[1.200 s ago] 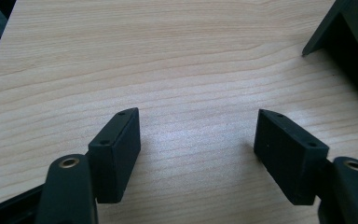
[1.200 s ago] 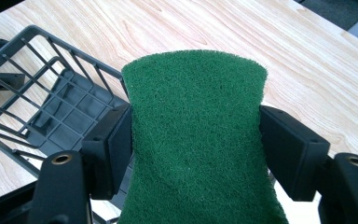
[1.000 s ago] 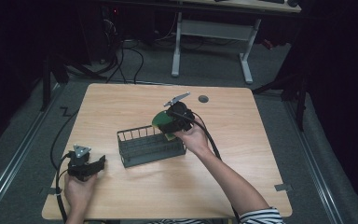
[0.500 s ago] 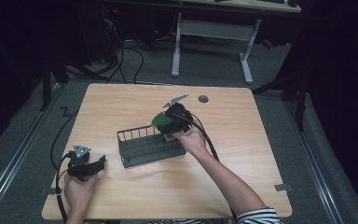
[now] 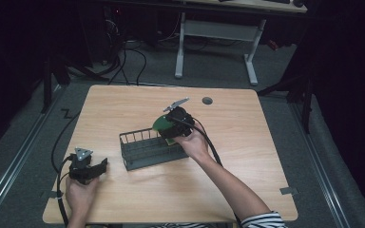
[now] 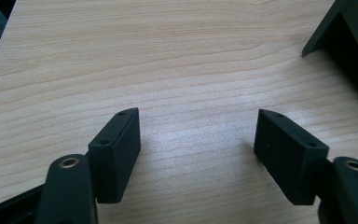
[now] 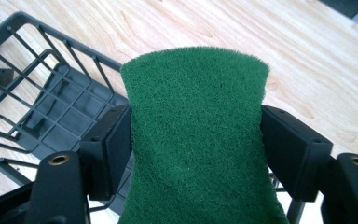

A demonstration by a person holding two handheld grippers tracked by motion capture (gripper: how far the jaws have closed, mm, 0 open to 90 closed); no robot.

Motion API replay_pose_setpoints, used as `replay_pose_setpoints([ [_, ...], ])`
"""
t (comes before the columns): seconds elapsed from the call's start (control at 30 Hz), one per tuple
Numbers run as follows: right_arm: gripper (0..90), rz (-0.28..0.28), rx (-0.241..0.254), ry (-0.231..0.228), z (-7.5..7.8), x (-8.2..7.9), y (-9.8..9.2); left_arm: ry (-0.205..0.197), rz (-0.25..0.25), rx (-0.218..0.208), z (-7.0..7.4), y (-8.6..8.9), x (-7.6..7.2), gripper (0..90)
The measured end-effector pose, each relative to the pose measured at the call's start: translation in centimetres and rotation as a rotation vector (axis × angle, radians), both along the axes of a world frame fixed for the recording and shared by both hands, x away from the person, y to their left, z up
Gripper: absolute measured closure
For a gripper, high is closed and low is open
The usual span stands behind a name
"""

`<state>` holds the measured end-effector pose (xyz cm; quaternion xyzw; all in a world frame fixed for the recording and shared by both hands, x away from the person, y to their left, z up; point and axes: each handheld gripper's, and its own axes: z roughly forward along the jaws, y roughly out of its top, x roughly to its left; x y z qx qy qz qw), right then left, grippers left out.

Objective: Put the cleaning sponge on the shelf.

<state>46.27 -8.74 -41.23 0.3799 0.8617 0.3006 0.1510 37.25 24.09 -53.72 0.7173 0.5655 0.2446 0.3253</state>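
A green scouring sponge (image 7: 196, 135) is squeezed between the jaws of my right gripper (image 5: 171, 127), its sides pinched in. In the high view the sponge (image 5: 160, 124) hangs over the right end of a dark wire basket (image 5: 145, 148) at the table's middle. The basket's grid floor (image 7: 60, 109) lies below and left of the sponge in the right gripper view. My left gripper (image 5: 100, 166) rests low at the table's front left, open, with bare wood between its pads (image 6: 116, 154). A corner of the basket (image 6: 340, 32) shows at that view's upper right.
The wooden table (image 5: 247, 161) has a round cable hole (image 5: 207, 100) near its far edge. Black cables trail from both grippers across and off the table. A white desk frame (image 5: 218, 42) stands on the floor beyond the table.
The right gripper has shifted slightly left and down with the sponge, closer over the basket's right end. The left gripper has stayed put.
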Motion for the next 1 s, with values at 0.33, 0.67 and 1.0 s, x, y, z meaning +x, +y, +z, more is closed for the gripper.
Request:
replay_pose_setpoints([
  [0.33,27.0,0.007,0.008,0.025,-0.8,-0.3,-0.5,-0.001,0.001,0.001,0.0,0.0,0.0,32.0],
  [0.67,27.7,0.015,0.030,0.030,-1.2,-0.9,-1.4,-0.001,0.001,0.001,0.0,0.0,0.0,32.0],
  [1.0,23.2,0.037,0.063,0.007,-1.0,-1.9,-2.5,-0.002,0.001,0.001,0.0,0.0,0.0,32.1],
])
